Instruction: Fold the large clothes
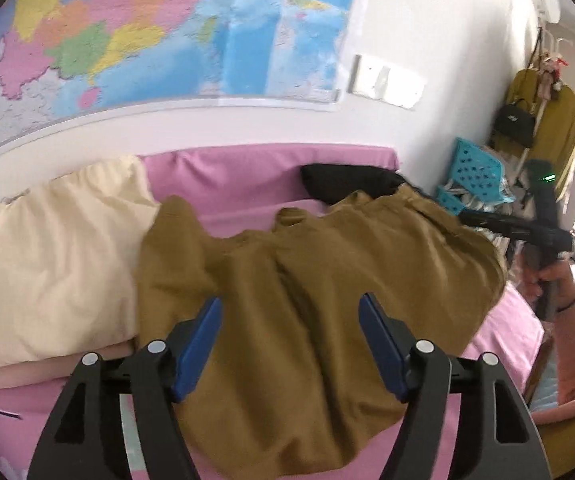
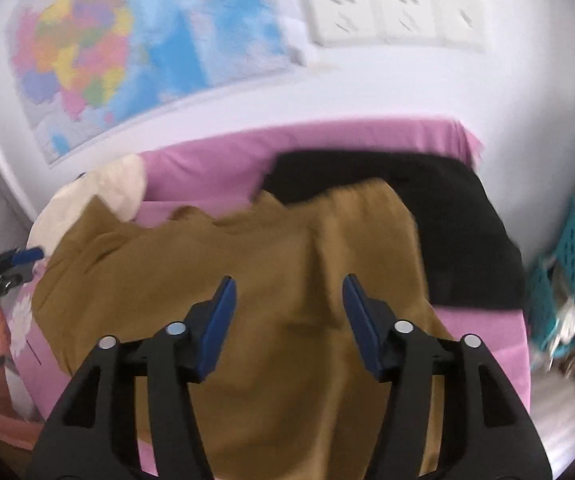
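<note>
Garment [image 1: 287, 280]: mustard-brown, large, rumpled in soft folds, spread across the pink bed [image 1: 247, 176] from its near edge toward the far right corner, overlapping black cloth [image 2: 427, 216]. Left gripper [image 1: 290, 312], right gripper [image 2: 289, 292]: jaws wide, nothing gripped, above garment.

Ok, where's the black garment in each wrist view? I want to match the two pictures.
Left wrist: the black garment lies small at upper centre-right, at the far end of the pink bed, partly under the brown garment.
Right wrist: the black garment is larger, right of centre, beyond and beside the brown cloth.
Shared landmark: the wall map, upper left in both.
</note>
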A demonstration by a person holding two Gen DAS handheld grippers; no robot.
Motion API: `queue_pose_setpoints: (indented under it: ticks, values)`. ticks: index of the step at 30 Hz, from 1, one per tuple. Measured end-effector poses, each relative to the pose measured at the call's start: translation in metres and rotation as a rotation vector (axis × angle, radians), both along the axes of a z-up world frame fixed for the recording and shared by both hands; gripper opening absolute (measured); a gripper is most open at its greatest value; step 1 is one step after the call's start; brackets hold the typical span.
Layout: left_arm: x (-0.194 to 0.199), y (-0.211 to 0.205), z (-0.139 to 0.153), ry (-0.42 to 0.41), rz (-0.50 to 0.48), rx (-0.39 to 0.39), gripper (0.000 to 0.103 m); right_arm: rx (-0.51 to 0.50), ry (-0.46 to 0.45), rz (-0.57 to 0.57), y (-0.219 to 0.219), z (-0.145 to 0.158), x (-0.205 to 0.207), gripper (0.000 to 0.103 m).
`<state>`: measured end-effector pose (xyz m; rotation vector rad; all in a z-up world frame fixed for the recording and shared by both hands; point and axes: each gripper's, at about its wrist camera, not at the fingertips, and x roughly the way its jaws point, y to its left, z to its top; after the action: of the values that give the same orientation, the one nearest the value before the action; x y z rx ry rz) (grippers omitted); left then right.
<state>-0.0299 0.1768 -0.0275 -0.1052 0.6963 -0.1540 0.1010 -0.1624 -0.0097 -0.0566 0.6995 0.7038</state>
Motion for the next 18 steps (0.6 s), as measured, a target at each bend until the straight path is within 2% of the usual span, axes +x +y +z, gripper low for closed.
queue_pose_setpoints:
  ticks: [1, 5, 6, 7, 8, 9, 10, 11, 14, 18]
  values:
    - [0.005, 0.002, -0.003, 0.014, -0.003, 0.005, 0.069, -0.012, -0.003, 0.026, 0.01, -0.001, 0.0, 0.076]
    - [0.03, 0.001, -0.028, 0.121, -0.003, 0.036, 0.069, -0.168, -0.007, 0.101, 0.069, -0.019, 0.009, 0.075]
    - [0.035, 0.001, -0.034, 0.14, 0.003, 0.044, 0.066, -0.189, 0.021, 0.115, 0.078, -0.027, 0.015, 0.07]
    - [0.04, 0.001, -0.04, 0.158, 0.02, 0.06, 0.057, -0.218, 0.056, 0.121, 0.089, -0.038, 0.024, 0.065]
    - [0.045, 0.003, -0.045, 0.172, 0.038, 0.066, 0.051, -0.234, 0.065, 0.116, 0.092, -0.043, 0.027, 0.056]
    - [0.046, 0.004, -0.047, 0.17, 0.044, 0.058, 0.048, -0.248, 0.061, 0.116, 0.096, -0.048, 0.03, 0.041]
    - [0.047, 0.007, -0.049, 0.162, 0.051, 0.055, 0.041, -0.247, 0.055, 0.124, 0.098, -0.049, 0.03, 0.022]
    - [0.048, 0.009, -0.049, 0.159, 0.053, 0.053, 0.037, -0.231, 0.061, 0.117, 0.097, -0.048, 0.034, 0.014]
    - [0.049, 0.012, -0.043, 0.155, 0.048, 0.023, 0.021, -0.156, 0.054, 0.107, 0.087, -0.035, 0.033, 0.009]
    - [0.048, 0.004, -0.035, 0.129, 0.056, 0.062, 0.015, -0.11, -0.005, 0.082, 0.082, -0.014, 0.03, 0.008]
